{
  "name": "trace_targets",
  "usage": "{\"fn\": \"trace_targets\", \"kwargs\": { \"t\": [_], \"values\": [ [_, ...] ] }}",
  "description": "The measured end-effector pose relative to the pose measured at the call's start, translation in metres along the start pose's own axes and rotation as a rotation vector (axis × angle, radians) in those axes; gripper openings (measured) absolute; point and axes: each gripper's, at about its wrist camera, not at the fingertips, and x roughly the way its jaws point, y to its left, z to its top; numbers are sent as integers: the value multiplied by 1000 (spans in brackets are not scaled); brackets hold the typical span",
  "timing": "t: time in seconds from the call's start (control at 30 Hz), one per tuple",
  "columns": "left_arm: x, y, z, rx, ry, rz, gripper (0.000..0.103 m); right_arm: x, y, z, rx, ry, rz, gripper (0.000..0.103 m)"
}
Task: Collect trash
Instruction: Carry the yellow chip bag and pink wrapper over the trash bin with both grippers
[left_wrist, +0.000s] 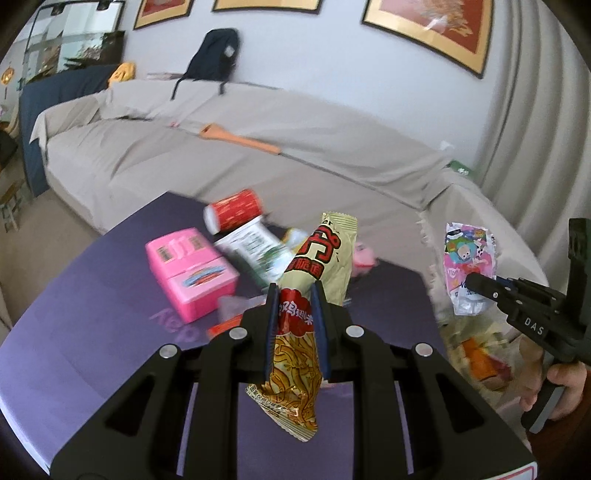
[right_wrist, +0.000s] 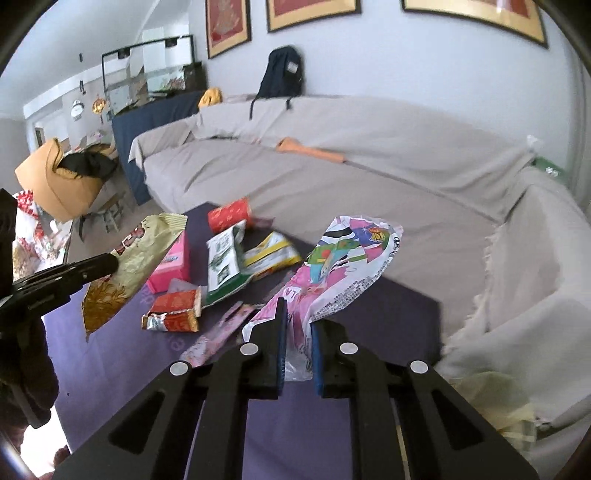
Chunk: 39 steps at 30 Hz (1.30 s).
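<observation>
The left hand-held gripper (left_wrist: 294, 295) pinches a long gold and red snack wrapper (left_wrist: 314, 266) between its blue pads. The wrapper stands up above the fingers, and its crumpled lower end hangs down between the arms of the tool. It is lifted clear of the purple bench (left_wrist: 92, 332).

The right hand-held gripper (right_wrist: 298, 321) is pressed together on a pink wrapper (right_wrist: 343, 258) with cartoon prints. This wrapper also sticks up and forward from the pads, above the bench and not touching it. In the left view the right tool comes in from the right edge, with a hand (left_wrist: 565, 384) on its handle, and the pink wrapper is at its tip.

More trash lies on the bench. A pink box (left_wrist: 192, 273) sits near the left side. Behind it a red can (left_wrist: 236, 210) lies on its side, and a green and white packet (left_wrist: 255, 254) is just beside the can. In the right view a yellow packet (right_wrist: 273, 254) lies next to the green one, a small red packet (right_wrist: 173, 310) with a silver end is in front of them, and a flat pink strip (right_wrist: 221, 332) lies near the left finger of the right tool.

Behind the bench is a sofa (left_wrist: 258, 147) under a grey cover, with an orange tool (left_wrist: 240, 140) on the seat and a dark backpack (left_wrist: 214, 55) on its back. At the lower right of both views there is a thin plastic bag (right_wrist: 491, 398) with something yellowish inside; I cannot tell what.
</observation>
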Motion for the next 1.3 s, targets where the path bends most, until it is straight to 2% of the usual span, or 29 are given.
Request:
{"fn": "trace_targets", "kwargs": {
  "t": [0.17,0.3,0.47,0.67,0.77,1.03,1.2,1.27,1.3],
  "values": [
    [-6,-55,11,59,-30,-54,17,-49,-31,-7,-2,-87,-72,13],
    [-3,-114,16,126,-41,-123,17,-88,-67,-22,21,-132,-142,13],
    [10,-184,13,190,-12,-219,17,-127,-119,-50,76,-156,-249,13],
    [32,-259,-9,272,34,-339,17,-156,-174,-79,164,-201,-335,13],
    [49,-283,-22,301,72,-380,17,-162,-195,-91,210,-213,-344,13],
    [113,-320,-68,334,293,-494,17,-151,-227,-118,269,-192,-352,13],
    [160,-335,-95,318,406,-453,18,-143,-234,-127,289,-181,-352,13],
    [171,-339,-105,327,423,-443,18,-140,-237,-131,290,-170,-351,13],
    [176,-342,-109,341,426,-438,21,-137,-238,-133,288,-161,-348,13]
  ]
}}
